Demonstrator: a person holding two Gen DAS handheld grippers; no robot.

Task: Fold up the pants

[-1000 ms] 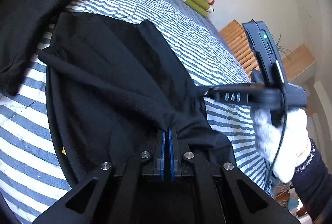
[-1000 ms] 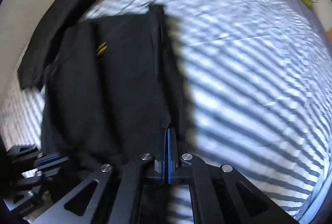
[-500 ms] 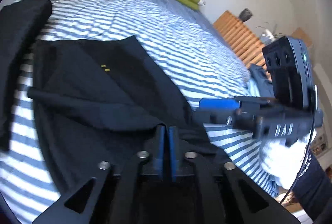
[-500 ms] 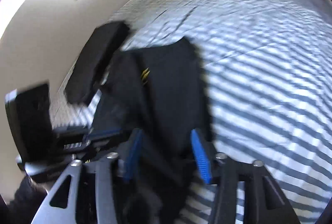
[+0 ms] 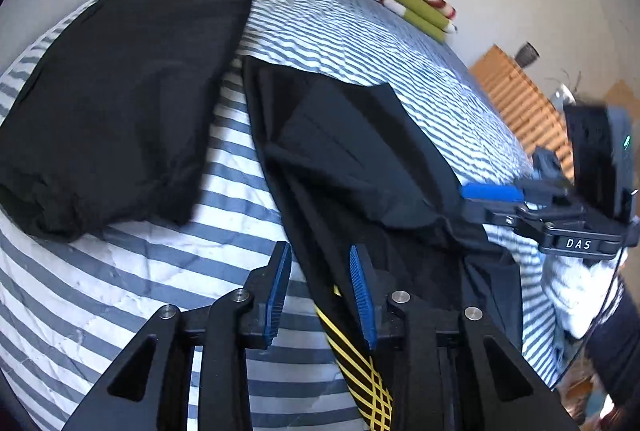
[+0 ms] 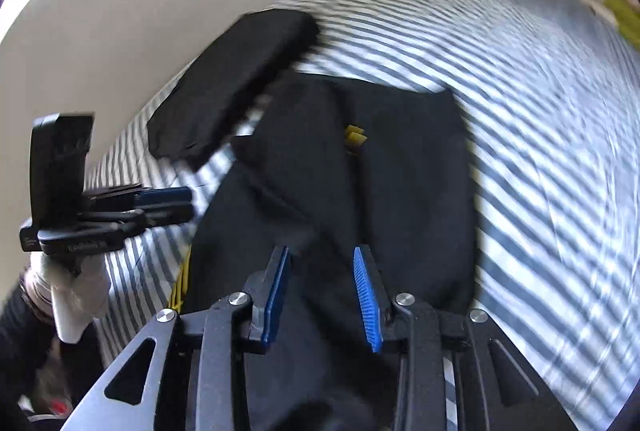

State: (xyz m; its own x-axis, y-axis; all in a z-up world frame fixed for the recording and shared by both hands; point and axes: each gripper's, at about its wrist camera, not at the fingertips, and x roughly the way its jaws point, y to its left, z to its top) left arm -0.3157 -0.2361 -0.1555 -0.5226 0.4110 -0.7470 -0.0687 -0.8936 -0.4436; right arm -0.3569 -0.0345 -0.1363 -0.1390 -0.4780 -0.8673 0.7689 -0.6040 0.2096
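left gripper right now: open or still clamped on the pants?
Open. In the left wrist view the left gripper has its blue pads spread apart, with the black pants lying on the bed beneath, unpinched.

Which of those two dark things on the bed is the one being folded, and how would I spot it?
Start at the blue-and-white striped bed. Two black items lie side by side near its edge; the pants are the flatter, spread-out one, directly ahead of the open left claw. Unlike the plain black bundle beside them, they carry yellow stripes.
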